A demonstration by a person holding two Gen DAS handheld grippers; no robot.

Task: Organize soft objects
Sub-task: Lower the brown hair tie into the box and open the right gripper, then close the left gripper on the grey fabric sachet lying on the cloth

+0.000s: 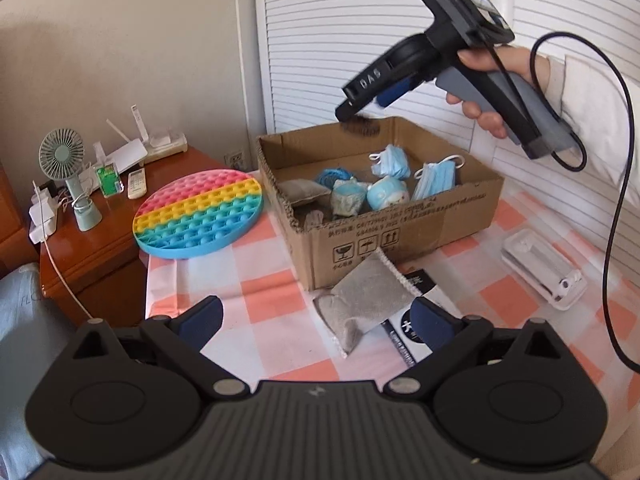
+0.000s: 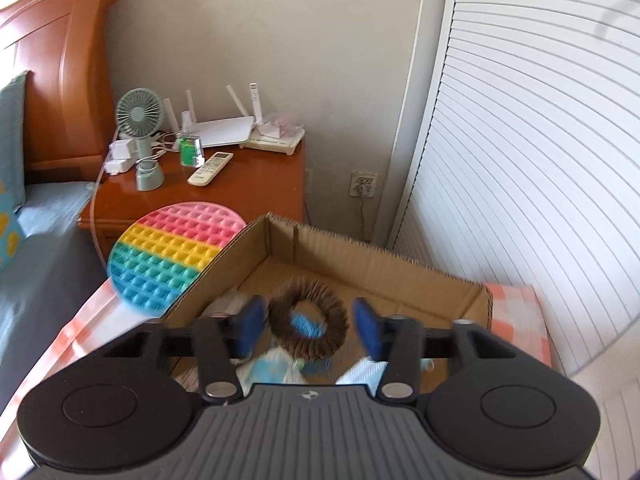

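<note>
An open cardboard box [image 1: 400, 232] stands on the checked tablecloth. Inside it lie blue face masks [image 1: 434, 180], a pale blue plush [image 1: 387, 196], a grey pouch [image 1: 300, 192] and other soft pieces. My right gripper [image 2: 310, 322] hovers open over the box. A blurred brown scrunchie [image 2: 308, 320] hangs between its pads, touching neither; it also shows as a brown scrunchie [image 1: 362, 125] at the box's back rim. In front of the box a second grey pouch [image 1: 360, 304] lies between the fingers of my open left gripper [image 1: 322, 314], nearer the right finger.
A round rainbow bubble mat [image 1: 198, 212] overhangs the table's left edge beside the box. A white plastic case [image 1: 540, 272] lies to the right. A printed card [image 1: 424, 284] sits under the pouch. The wooden nightstand [image 2: 256, 184] carries a fan, router and remote. Louvred doors stand behind.
</note>
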